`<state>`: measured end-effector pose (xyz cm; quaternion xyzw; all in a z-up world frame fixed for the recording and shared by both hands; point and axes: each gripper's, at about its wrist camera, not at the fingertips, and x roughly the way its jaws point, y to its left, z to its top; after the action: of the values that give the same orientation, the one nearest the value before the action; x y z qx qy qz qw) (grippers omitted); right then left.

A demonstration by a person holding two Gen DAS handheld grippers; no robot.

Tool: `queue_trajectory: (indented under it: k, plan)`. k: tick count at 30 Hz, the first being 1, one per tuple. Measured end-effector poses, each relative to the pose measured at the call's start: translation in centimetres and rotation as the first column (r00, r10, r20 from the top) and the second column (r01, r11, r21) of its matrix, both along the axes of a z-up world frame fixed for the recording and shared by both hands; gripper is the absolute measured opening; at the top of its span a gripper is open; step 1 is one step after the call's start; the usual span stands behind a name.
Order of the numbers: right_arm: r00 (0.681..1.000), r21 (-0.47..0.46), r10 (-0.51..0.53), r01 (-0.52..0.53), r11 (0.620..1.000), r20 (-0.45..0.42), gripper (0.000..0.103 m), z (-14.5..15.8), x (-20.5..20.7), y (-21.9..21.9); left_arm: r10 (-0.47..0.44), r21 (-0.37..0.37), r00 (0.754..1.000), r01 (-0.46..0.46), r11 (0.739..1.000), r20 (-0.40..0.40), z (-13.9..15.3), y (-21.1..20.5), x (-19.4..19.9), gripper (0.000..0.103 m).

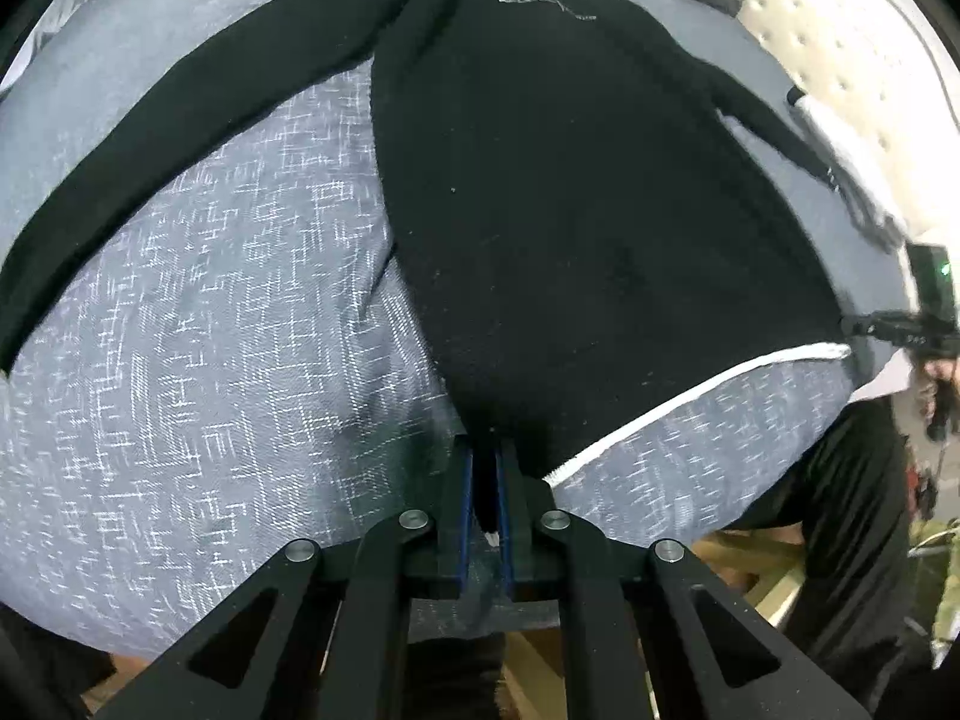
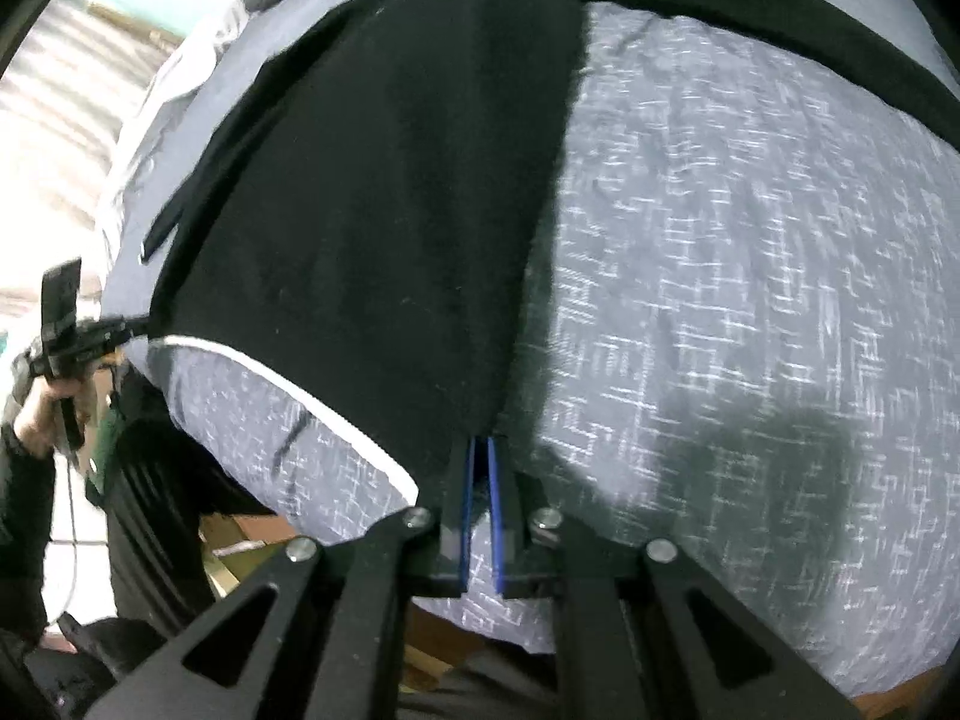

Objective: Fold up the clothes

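— On what surface does the garment lie?
— On a grey bedspread point(image 1: 198, 324) with white maze-like stitching; the black sweater point(image 1: 588, 228) lies flat, sleeves out. My left gripper point(image 1: 485, 480) pinches one hem corner, my right gripper point(image 2: 482, 468) the other.
— And the room?
— A cream tufted headboard point(image 1: 840, 60) beyond.

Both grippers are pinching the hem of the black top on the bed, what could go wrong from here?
1. The left gripper and right gripper hold only thin corners of the black top, so either may slip.
2. The sleeves lie spread out and may drag or bunch.
3. The grey bedspread could get caught up.
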<state>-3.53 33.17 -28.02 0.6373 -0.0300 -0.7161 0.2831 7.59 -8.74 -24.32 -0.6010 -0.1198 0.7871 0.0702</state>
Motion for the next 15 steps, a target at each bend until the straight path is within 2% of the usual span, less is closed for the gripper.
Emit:
queue_trajectory:
  k: [3,5,6,8,9,10,11,15]
  plan:
    - [0.999,-0.012,-0.043,0.043,0.999,-0.017,0.004,0.9,-0.6,1.1,0.042,0.023,0.999,-0.041,0.999,-0.004,0.5,-1.1,-0.2,0.01]
    - [0.997,-0.052,-0.075,0.074,0.996,-0.009,0.004,1.4,-1.3,1.7,0.064,0.02,0.998,-0.064,0.998,-0.006,0.8,-1.7,-0.4,0.013]
    - [0.996,-0.063,-0.084,0.083,0.995,-0.003,0.005,1.5,-1.6,1.7,0.076,0.021,0.997,-0.076,0.997,-0.006,0.8,-1.9,-0.4,0.019]
    - [0.996,-0.071,-0.094,0.094,0.993,0.001,0.01,1.6,-2.2,1.4,0.104,0.027,0.995,-0.104,0.994,-0.008,0.8,-2.3,-0.3,0.029]
    - [0.996,-0.061,-0.089,0.089,0.994,0.006,0.019,1.5,-2.3,1.0,0.113,0.027,0.994,-0.112,0.993,-0.009,0.7,-2.5,-0.4,0.035]
    - [0.996,-0.051,-0.083,0.084,0.995,0.01,0.032,1.3,-2.5,0.6,0.116,0.023,0.993,-0.116,0.993,-0.007,0.5,-2.5,-0.6,0.038]
    - [0.997,-0.041,-0.078,0.079,0.996,0.015,0.037,1.2,-2.7,0.1,0.119,0.02,0.993,-0.119,0.993,-0.004,0.3,-2.4,-0.8,0.038]
    - [0.998,0.002,-0.055,0.055,0.999,0.035,0.037,0.2,-2.9,-1.2,0.151,0.035,0.988,-0.152,0.988,0.013,-0.9,-2.6,-2.0,0.038]
